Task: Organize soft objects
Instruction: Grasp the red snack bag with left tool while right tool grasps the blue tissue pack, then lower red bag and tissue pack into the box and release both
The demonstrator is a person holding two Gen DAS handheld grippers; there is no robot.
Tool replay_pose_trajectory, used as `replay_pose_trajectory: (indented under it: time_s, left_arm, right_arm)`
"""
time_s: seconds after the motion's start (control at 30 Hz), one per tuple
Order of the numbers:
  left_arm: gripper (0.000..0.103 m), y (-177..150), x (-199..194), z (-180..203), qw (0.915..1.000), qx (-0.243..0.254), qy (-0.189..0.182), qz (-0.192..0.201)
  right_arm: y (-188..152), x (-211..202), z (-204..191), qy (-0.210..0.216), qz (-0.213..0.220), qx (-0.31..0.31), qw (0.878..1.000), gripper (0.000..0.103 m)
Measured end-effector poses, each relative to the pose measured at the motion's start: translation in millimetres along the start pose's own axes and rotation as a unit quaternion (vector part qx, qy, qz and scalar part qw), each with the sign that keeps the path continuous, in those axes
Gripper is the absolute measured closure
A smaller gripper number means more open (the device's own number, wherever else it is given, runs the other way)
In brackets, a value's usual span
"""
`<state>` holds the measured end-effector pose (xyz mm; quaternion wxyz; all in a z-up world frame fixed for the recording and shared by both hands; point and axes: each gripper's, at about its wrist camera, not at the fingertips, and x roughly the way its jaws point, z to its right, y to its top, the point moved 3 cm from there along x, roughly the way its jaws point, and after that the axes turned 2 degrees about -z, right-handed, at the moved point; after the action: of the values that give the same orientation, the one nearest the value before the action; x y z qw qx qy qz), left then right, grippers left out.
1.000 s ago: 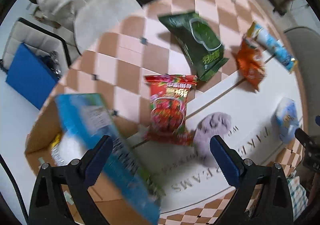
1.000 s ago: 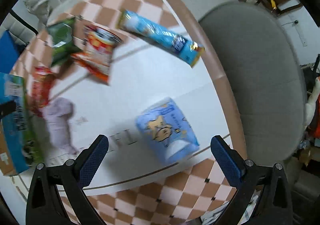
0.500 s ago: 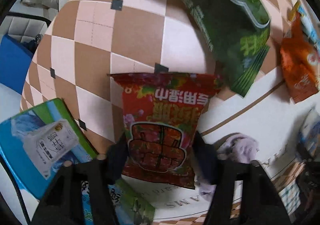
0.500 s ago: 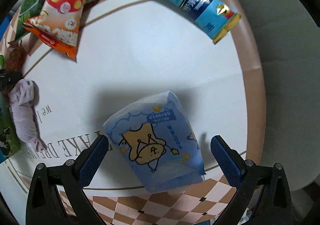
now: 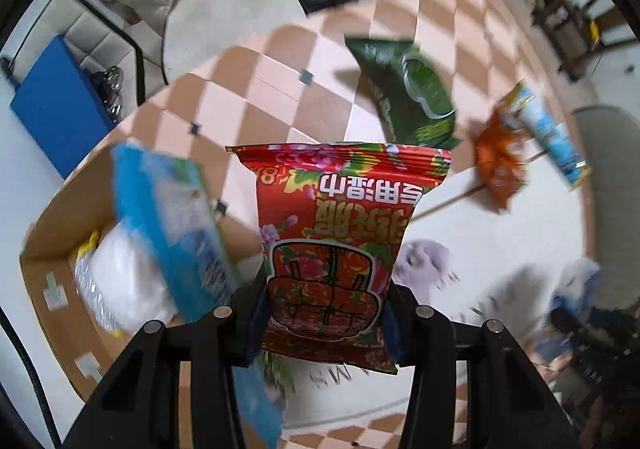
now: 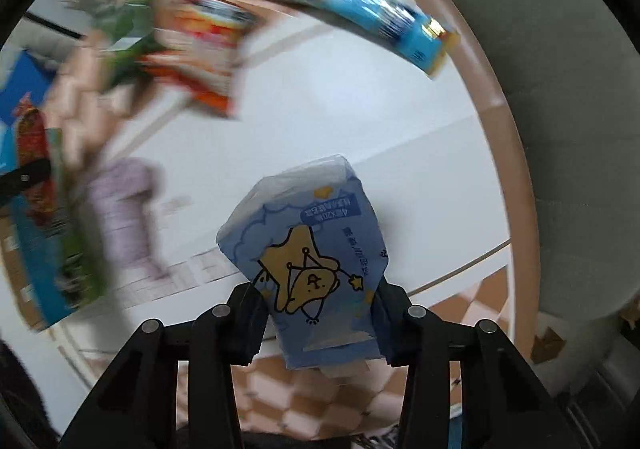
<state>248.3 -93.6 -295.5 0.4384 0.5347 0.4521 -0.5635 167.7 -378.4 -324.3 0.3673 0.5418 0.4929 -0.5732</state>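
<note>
My left gripper (image 5: 325,313) is shut on a red floral packet (image 5: 340,241) and holds it lifted above the round table (image 5: 280,97). My right gripper (image 6: 318,319) is shut on a light blue tissue pack with a yellow star figure (image 6: 316,265), also lifted off the table. A lilac soft cloth (image 5: 424,265) lies on the white mat; it also shows in the right wrist view (image 6: 124,209). A cardboard box (image 5: 48,249) at the left holds a white plastic-wrapped pack (image 5: 116,281), with a blue carton (image 5: 176,233) leaning at its edge.
A green bag (image 5: 408,97), an orange snack bag (image 5: 498,165) and a long blue packet (image 5: 548,137) lie at the far side of the table. A grey round seat (image 6: 568,129) stands beyond the table's right edge. A sofa with a blue board (image 5: 56,113) is at the left.
Both grippers have closed and lifted: the left one took the red packet off the table, the right one took the blue tissue pack. Both views pulled back from the table.
</note>
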Motion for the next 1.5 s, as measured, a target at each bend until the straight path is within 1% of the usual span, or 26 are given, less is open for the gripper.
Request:
replay_pose_trajectory:
  time_s: [0.07,0.13,0.17,0.23,0.3,0.37,0.4,0.43,0.5,0.53,0.63,0.73,0.8,0.9,0.97,1.1,1.17,1.27,1.33,1.37,1.43,1.5]
  left_arm:
    - [0.060,-18.4,-19.8,-13.4,0.9996,-0.013,-0.015,0.022]
    - [0.060,-33.0,-42.1,-34.8,0.9984,-0.031,-0.030,0.037]
    - [0.060,-51.6,-51.2,-47.5,0.9974,-0.042,-0.036,0.046]
    - [0.060,-52.2,-71.0,-85.3,0.9963,-0.059,-0.038,0.050]
    - [0.060,-65.5,-83.8,-122.0,0.9950,-0.079,-0.033,0.052]
    - [0.060,-87.7,-89.5,-158.6,0.9934,-0.101,-0.025,0.047]
    - [0.060,-100.8,-89.3,-180.3,0.9922,-0.115,-0.019,0.042]
    - [0.060,-112.4,-89.0,-194.3,0.9912,-0.127,-0.014,0.037]
    - [0.060,-128.9,-77.0,-234.3,0.9877,-0.155,-0.002,0.017]
    - [0.060,-136.3,-68.7,-253.7,0.9850,-0.173,-0.003,0.004]
    - [0.060,-149.2,-39.0,-296.8,0.9769,-0.210,-0.021,-0.036]
    - [0.060,-152.0,-14.3,-320.0,0.9731,-0.219,-0.028,-0.065]
    - [0.059,-152.1,-1.8,-332.2,0.9714,-0.221,-0.032,-0.082]
    - [0.059,-150.0,13.7,-337.8,0.9706,-0.215,-0.039,-0.101]
    - [0.059,-148.1,22.5,-339.9,0.9693,-0.214,-0.045,-0.112]
    - [0.059,-145.1,39.2,-340.9,0.9693,-0.203,-0.040,-0.132]
    - [0.058,-144.8,45.2,-338.1,0.9683,-0.201,-0.050,-0.140]
    - [0.058,-146.6,49.0,-336.3,0.9644,-0.211,-0.063,-0.147]
    - [0.057,-146.8,46.3,-332.8,0.9627,-0.216,-0.072,-0.146]
    - [0.057,-147.6,44.3,-331.4,0.9627,-0.216,-0.073,-0.145]
    - [0.057,-148.7,39.3,-328.8,0.9640,-0.214,-0.074,-0.140]
    - [0.056,-151.0,32.4,-325.1,0.9666,-0.210,-0.066,-0.132]
  right_arm:
    - [-9.8,-26.2,-29.0,0.023,0.017,-0.021,0.999,0.056]
    - [-22.1,-52.2,-68.4,0.046,0.035,-0.049,0.997,0.056]
    - [-28.6,-62.3,-86.9,0.056,0.042,-0.063,0.996,0.056]
    - [-51.4,-75.4,-142.4,0.076,0.055,-0.093,0.991,0.056]
    - [-68.0,-81.3,-186.6,0.097,0.057,-0.120,0.986,0.056]
    - [-81.4,-88.9,-233.8,0.119,0.052,-0.150,0.980,0.056]
    - [-87.6,-86.7,-259.1,0.123,0.048,-0.166,0.977,0.056]
    - [-95.1,-81.5,-287.7,0.128,0.043,-0.179,0.975,0.056]
    - [-107.6,-65.2,-334.4,0.135,0.030,-0.194,0.971,0.056]
    - [-110.0,-57.8,-359.2,0.141,0.022,-0.198,0.970,0.056]
    - [-111.8,-23.7,-412.3,0.141,0.001,-0.205,0.969,0.056]
    - [-114.9,8.4,-451.9,0.134,-0.025,-0.210,0.968,0.056]
    - [-118.1,24.5,-470.2,0.126,-0.034,-0.210,0.969,0.056]
    - [-117.7,42.8,-486.5,0.119,-0.044,-0.208,0.970,0.056]
    - [-117.8,51.8,-492.8,0.117,-0.050,-0.204,0.971,0.056]
    - [-119.6,65.3,-500.0,0.109,-0.059,-0.201,0.972,0.056]
    - [-120.5,71.3,-503.4,0.104,-0.066,-0.201,0.972,0.056]
    - [-120.3,75.9,-504.6,0.110,-0.082,-0.199,0.970,0.043]
    - [-119.3,76.7,-504.3,0.107,-0.082,-0.198,0.971,0.023]
    - [-119.6,75.4,-504.2,0.106,-0.081,-0.199,0.971,0.019]
    - [-120.4,69.5,-502.0,0.101,-0.078,-0.202,0.971,0.018]
    - [-123.0,63.2,-498.9,0.091,-0.073,-0.205,0.972,0.018]
